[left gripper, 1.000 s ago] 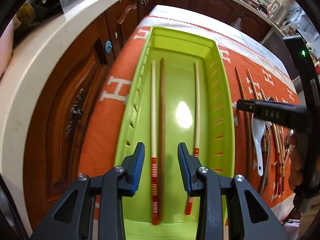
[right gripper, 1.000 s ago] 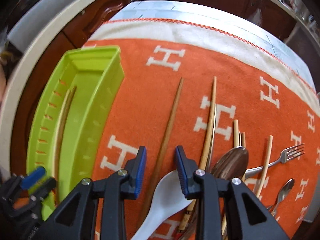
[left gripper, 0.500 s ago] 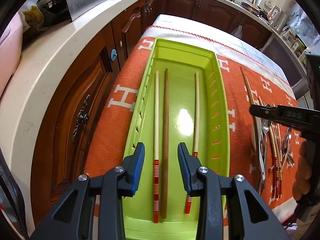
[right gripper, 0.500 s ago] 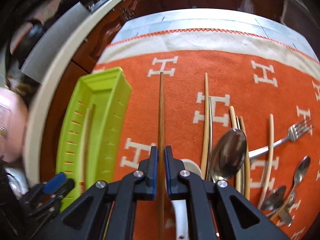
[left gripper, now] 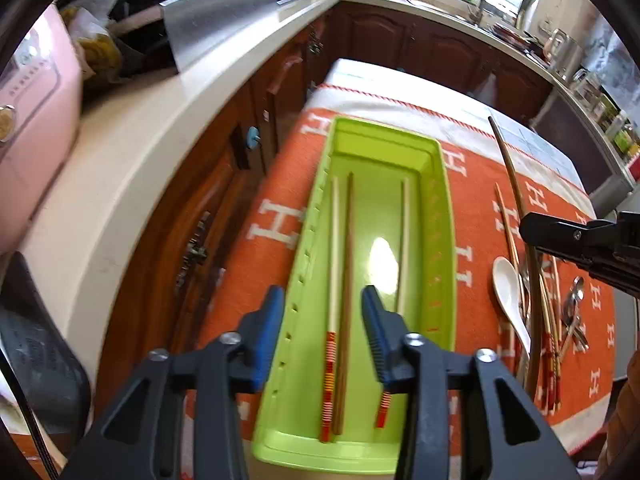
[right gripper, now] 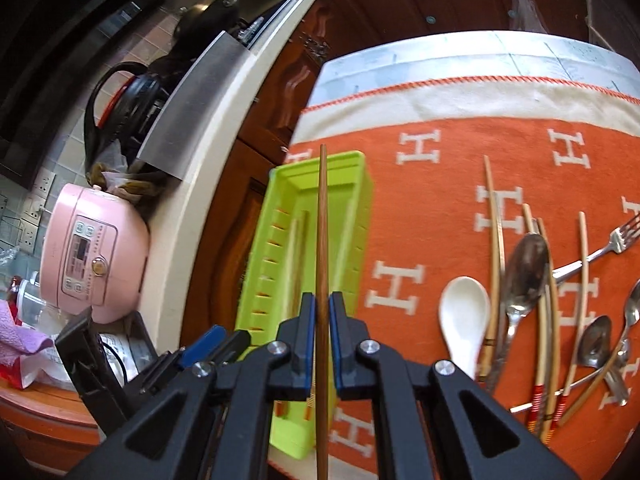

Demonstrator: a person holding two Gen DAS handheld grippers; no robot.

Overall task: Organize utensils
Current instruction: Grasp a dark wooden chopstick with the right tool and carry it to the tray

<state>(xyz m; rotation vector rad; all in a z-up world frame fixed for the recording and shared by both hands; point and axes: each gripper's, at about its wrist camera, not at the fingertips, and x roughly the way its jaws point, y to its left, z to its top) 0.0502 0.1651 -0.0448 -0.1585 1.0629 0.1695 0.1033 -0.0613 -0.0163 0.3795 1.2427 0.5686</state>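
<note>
We see our left gripper [left gripper: 322,332] as two black plastic arms with triangular cut-outs, each ending in a blue ribbed pad [left gripper: 269,334]. Round silver screws [left gripper: 230,337] sit at the joints. Our right gripper [right gripper: 322,322] has the same build: black angular arms, blue pads, silver screws [right gripper: 278,347]. At the lower right edge of the left view, a bit of orange-brown sleeve [left gripper: 628,420] shows.

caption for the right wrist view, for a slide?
Right gripper shut on a dark wooden chopstick, lifted over the green tray.
</note>
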